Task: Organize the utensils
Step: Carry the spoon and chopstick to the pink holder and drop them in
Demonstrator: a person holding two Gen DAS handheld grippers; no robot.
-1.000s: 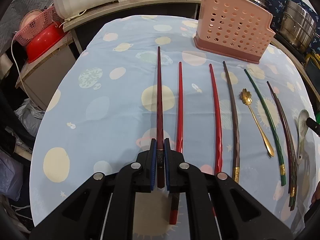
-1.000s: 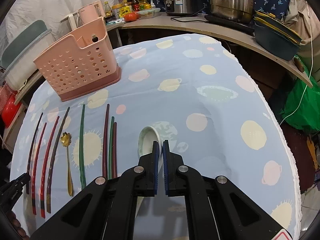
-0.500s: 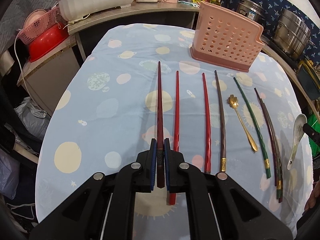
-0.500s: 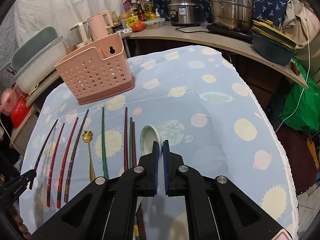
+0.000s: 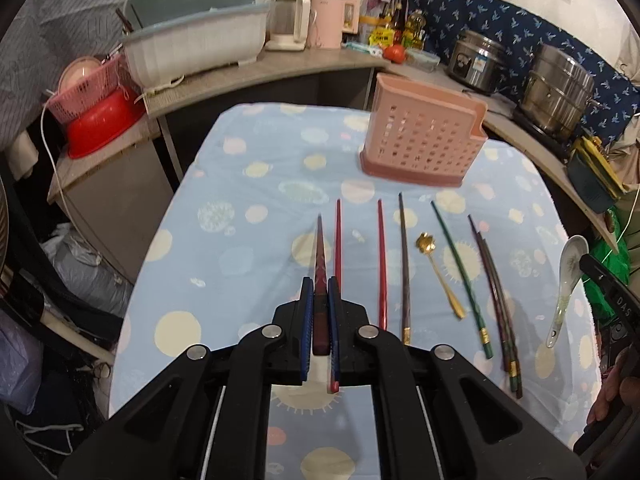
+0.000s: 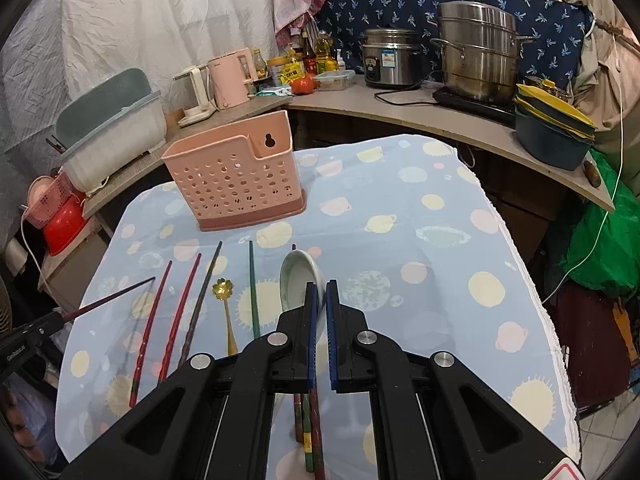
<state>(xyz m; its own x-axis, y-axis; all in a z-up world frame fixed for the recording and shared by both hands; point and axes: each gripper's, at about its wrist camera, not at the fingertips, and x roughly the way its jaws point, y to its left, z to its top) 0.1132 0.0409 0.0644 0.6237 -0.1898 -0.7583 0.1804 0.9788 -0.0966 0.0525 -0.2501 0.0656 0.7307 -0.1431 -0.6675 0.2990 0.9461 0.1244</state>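
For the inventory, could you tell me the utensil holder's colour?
Pink, with a darker base; the utensil holder shows best in the right wrist view.

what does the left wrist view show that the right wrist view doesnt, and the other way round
Only the left wrist view shows the left gripper close up, its blue pads clamped on the dark red patterned chopstick, plus the full white ceramic spoon handle. Only the right wrist view shows the right gripper shut on that spoon, the keyhole slot in the pink perforated plastic holder, and the green bag. Both show the blue spotted tablecloth, the gold flower-shaped spoon and the remaining chopsticks lying in a row.
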